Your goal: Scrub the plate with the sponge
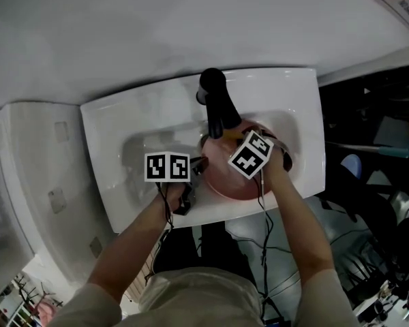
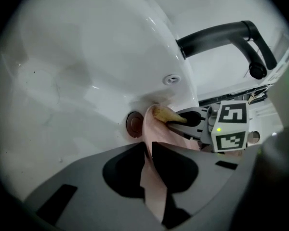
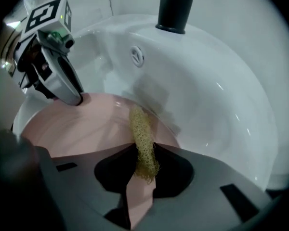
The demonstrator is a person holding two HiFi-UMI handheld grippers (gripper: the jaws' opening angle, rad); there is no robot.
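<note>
Plate — pale pink, smooth, shallow — against coarse yellow fibrous sponge

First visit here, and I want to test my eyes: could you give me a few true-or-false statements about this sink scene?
1. The left gripper grips the plate by its rim. True.
2. The right gripper is empty. False: it grips a sponge that touches the plate.
3. The faucet is white. False: it is black.
4. The plate is in the sink. True.
</note>
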